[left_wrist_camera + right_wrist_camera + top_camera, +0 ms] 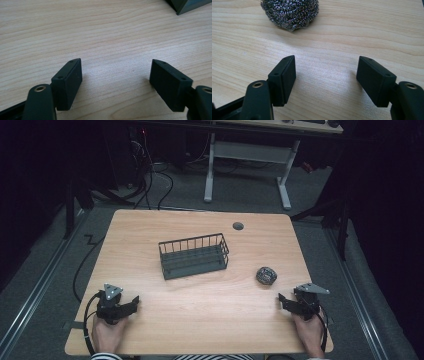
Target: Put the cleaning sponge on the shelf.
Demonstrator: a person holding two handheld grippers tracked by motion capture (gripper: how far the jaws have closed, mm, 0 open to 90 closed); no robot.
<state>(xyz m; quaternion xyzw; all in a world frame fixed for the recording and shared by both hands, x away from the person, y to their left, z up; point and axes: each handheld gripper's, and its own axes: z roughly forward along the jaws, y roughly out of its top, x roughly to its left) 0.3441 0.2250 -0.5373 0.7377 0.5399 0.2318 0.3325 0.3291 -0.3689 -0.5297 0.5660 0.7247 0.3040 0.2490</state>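
At table's near edge, both hands rest on the wood w/ grippers pointing inward. Left gripper point(131, 303) sits at the near-left corner area, jaws spread wide, nothing between them; in the left gripper view only bare woodgrain lies between its jaws point(116, 82), w/ a dark corner of the basket point(186, 5) showing at top right. Right gripper point(283, 301) sits near the near-right edge, jaws likewise spread wide & empty point(325, 80).

Next out: steel wool scrubber point(266, 275), a small round ball of tangled metal wire, lying on the table point(200, 320) near the right gripper, just ahead of it & a bit inward. In the right gripper view it sits at top left point(290, 12), off the jaw centreline, apart from both pads.

Farther: dark wire basket point(194, 256) mid-table, upright, looks empty, well apart from the scrubber. A small round grommet point(238, 226) sits near the far edge. Beyond the table, floor cables & a white desk frame.

Judgement: step in hand looks like the reach for the scrubber w/ the right gripper, prob. to drop it in the basket. To do it well:
- swing the gripper left so the ball centres between the jaws before advancing; as aimed now, the left pad would likely nudge it away.
- keep the pads low, near the wood, so they close across the ball's widest part.
- close gently; it's springy & light, may squirt out or roll.
- left gripper could steady the basket if needed.
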